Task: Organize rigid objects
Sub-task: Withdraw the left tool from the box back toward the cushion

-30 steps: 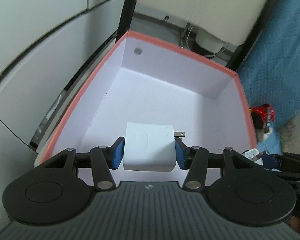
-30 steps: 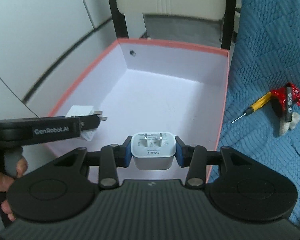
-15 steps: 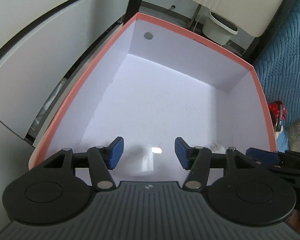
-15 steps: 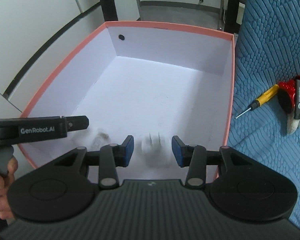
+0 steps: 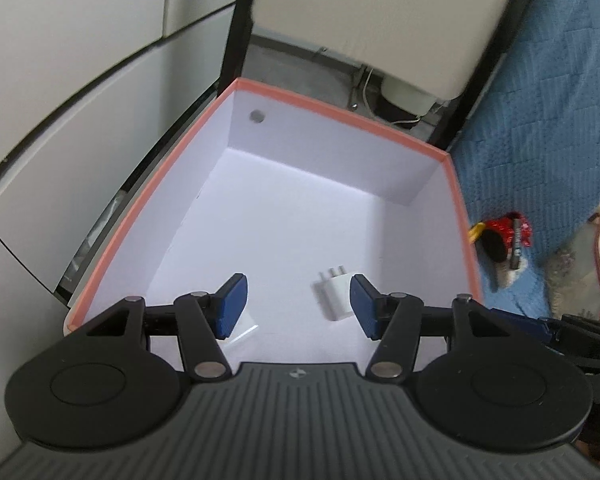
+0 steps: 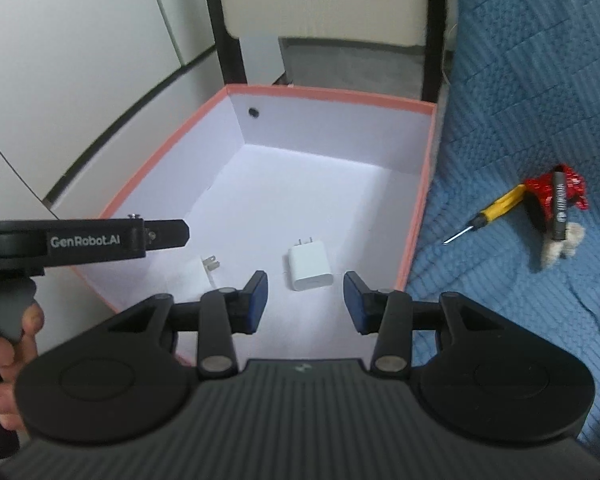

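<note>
A white box with an orange rim (image 5: 342, 114) (image 6: 328, 94) lies below both grippers. Two white plug chargers rest on its floor near the front. One charger (image 6: 310, 266) (image 5: 334, 294) lies prongs away from me, under my right gripper (image 6: 305, 280), which is open and holds nothing. The other charger (image 6: 204, 274) lies further left; in the left wrist view only its corner (image 5: 242, 330) shows behind a finger. My left gripper (image 5: 297, 280) hangs above the box, open and empty. From the side it shows as a black bar (image 6: 156, 234).
A blue quilted cloth (image 6: 520, 100) lies right of the box. On it are a yellow-handled screwdriver (image 6: 496, 208) and a dark pen-like tool on a red item (image 6: 560, 204). Pale cabinet panels (image 5: 80, 100) stand to the left. A hand (image 6: 4, 340) grips the left gripper's handle.
Both grippers held a white charger a second ago. Each let go, the chargers dropped onto the box floor, and both grippers have lifted and drawn back.
</note>
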